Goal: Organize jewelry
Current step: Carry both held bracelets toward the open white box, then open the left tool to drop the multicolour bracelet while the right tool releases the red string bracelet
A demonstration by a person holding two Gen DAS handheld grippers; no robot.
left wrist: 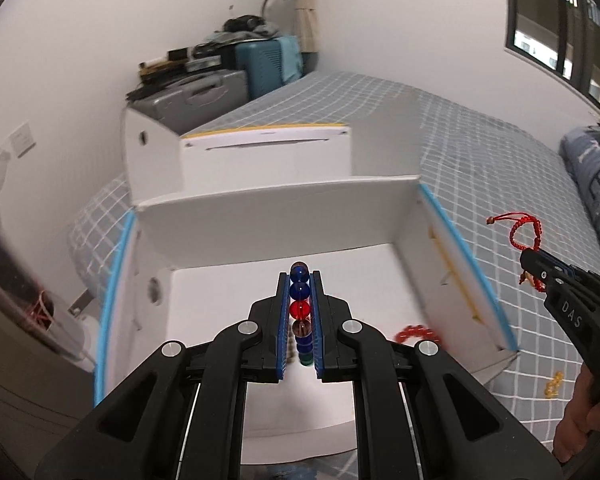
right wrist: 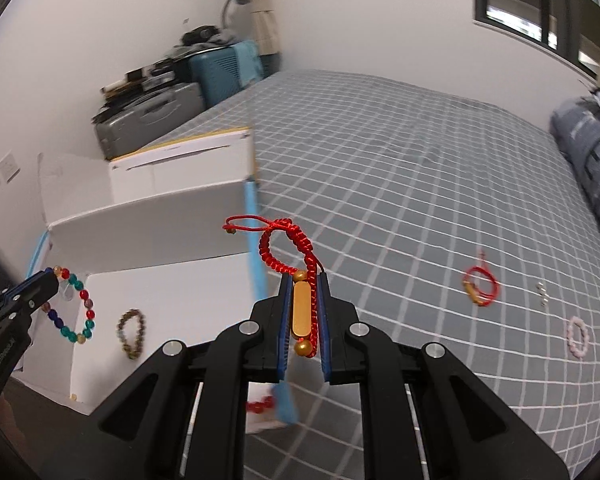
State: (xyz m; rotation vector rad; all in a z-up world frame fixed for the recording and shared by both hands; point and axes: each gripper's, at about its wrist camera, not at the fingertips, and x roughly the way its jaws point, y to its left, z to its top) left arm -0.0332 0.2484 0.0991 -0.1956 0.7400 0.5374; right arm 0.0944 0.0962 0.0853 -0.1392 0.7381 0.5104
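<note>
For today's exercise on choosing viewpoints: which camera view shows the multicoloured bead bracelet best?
The right wrist view: the multicoloured bead bracelet hangs there as a full loop from the left gripper. The left wrist view shows it edge-on, only a line of beads between the fingers.

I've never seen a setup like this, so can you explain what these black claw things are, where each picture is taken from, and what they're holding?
A person holds one hand-held gripper in each hand, each with its own camera looking along the fingers. In the left camera's picture, the left hand-held gripper is shut on a multicoloured bead bracelet over a white box. In the right camera's picture, the right hand-held gripper is shut on a red braided bracelet with a gold bar. On the checked bed lie another red bracelet and a pink bracelet.
</note>
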